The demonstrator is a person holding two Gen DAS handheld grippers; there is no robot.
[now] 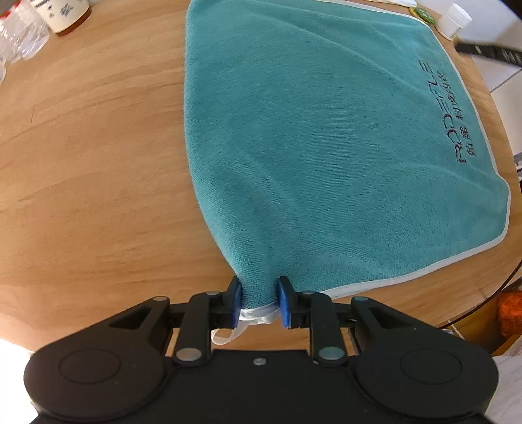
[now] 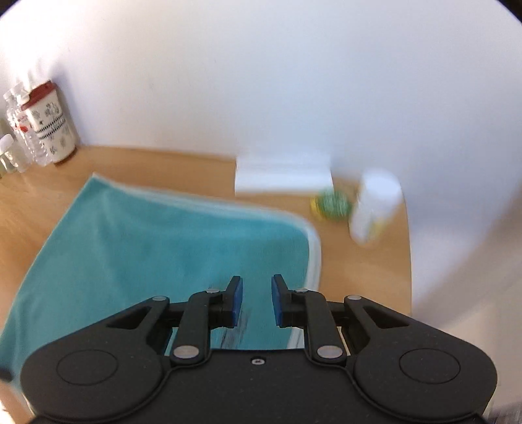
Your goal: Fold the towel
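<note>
Towel point(image 1: 326, 146), teal with pale grey edging, spread on a wooden table point(image 1: 91, 156); dark stitched lettering point(image 1: 447, 114) runs along its right side. Left gripper point(image 1: 259, 298), left wrist view: blue pads point(image 1: 235, 301) pinched on the near corner of the towel, cloth bunched between them, a white loop tag point(image 1: 225, 336) hanging out below. Patterned white canister point(image 1: 63, 13) and clear plastic bottles point(image 1: 19, 36) at the far left of the table; white jar point(image 1: 453, 19) and a green round item point(image 1: 424, 14) at the far right, just beyond the towel edge.

Right gripper point(image 2: 257, 301), right wrist view, picture blurred: jaws apart with a narrow gap, nothing between the pads, held over the right part of the towel point(image 2: 146, 244) close to its edged border. Beyond the towel, near the white wall point(image 2: 261, 81): white box point(image 2: 284, 177), green round item point(image 2: 332, 202), white jar point(image 2: 375, 208). Canister point(image 2: 52, 127) with dark red lid and bottles point(image 2: 19, 130) stand at the far left of the table point(image 2: 365, 277).
</note>
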